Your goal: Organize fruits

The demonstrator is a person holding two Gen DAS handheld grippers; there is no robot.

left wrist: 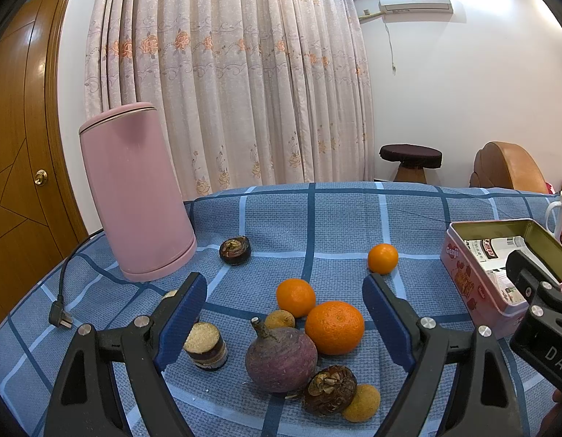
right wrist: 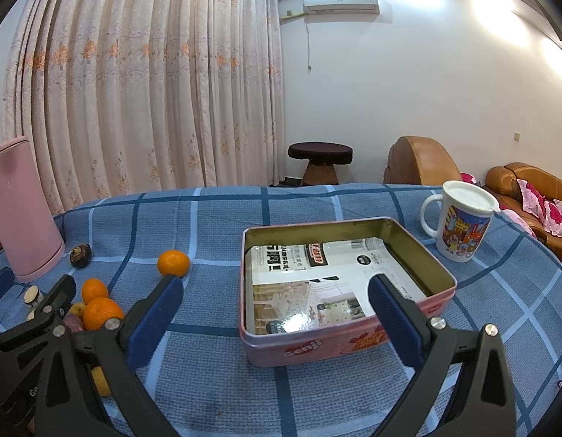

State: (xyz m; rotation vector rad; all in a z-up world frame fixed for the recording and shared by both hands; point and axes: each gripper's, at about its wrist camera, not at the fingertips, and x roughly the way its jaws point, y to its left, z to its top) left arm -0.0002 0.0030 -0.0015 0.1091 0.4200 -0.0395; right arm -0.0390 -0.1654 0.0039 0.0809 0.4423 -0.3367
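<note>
A: Left tool (left wrist: 284, 309), state?
B: Spread wide, nothing between the blue pads (left wrist: 182, 318). It hangs over the fruit cluster on the table (left wrist: 317, 218), blue checked cloth.

A: Cluster, relative to the pink tin (right wrist: 346, 280)?
B: All left of the tin. Big orange (left wrist: 334, 327) nearest it, touching the purple round fruit with the stem (left wrist: 280, 358). Smaller orange (left wrist: 295, 297) just behind the big one. A longan (left wrist: 279, 319) is wedged between those three. In front of the purple fruit there's a mangosteen (left wrist: 330, 389), calyx up, touching a second longan (left wrist: 362, 402).

A: Strays?
B: Third orange (left wrist: 382, 258) sits alone, between cluster and tin, apart from both. Second mangosteen (left wrist: 235, 250) is further left, just beside the pink kettle (left wrist: 135, 196). Cut sugarcane stub (left wrist: 206, 346) stands upright left of the cluster, by the left pad.

A: Right tool (right wrist: 275, 309)?
B: Also wide, empty. Hovers over the tin's near side; one pad left of the tin wall, the other over its interior.

A: Tin contents?
B: Lidless, just a printed paper sheet (right wrist: 310, 284) lying flat inside. No fruit in it.

A: Anything else?
B: Lidded cartoon mug (right wrist: 461, 224) right of and behind the tin, apart from it. Kettle's plug (left wrist: 60, 317) lies loose on the cloth, far left.
</note>
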